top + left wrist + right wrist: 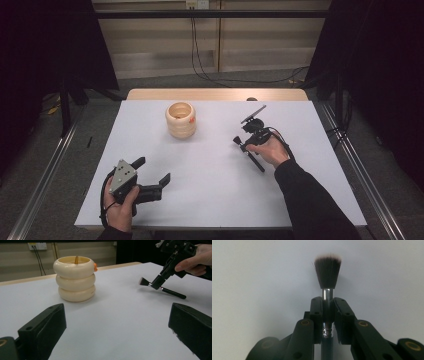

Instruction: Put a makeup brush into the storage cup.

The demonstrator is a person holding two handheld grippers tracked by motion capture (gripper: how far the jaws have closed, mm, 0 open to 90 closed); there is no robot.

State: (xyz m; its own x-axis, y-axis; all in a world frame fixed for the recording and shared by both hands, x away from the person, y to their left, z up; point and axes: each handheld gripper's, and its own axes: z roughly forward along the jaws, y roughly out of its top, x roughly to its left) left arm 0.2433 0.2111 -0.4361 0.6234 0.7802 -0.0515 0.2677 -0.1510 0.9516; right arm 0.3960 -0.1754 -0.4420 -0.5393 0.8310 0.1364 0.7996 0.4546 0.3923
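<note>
A makeup brush (327,275) with dark bristles and a silver collar is clamped between the jaws of my right gripper (328,305), just below the bristles. In the high view the right gripper (246,143) sits right of the table's middle, the brush's black handle (256,163) slanting down to the white tabletop. The left gripper view shows the brush (160,287) with its bristle end raised. A cream ringed holder (180,120) stands upright at the back centre, apart from both grippers. My left gripper (152,170) rests near the front left, its jaws wide apart with nothing between them.
The white tabletop (210,175) lies on a wooden table (215,94) whose far edge shows behind it. Metal rails (45,175) run along both sides on the floor. Cables (200,60) hang down the far wall. Something orange (95,266) clings to the holder's (74,278) rim.
</note>
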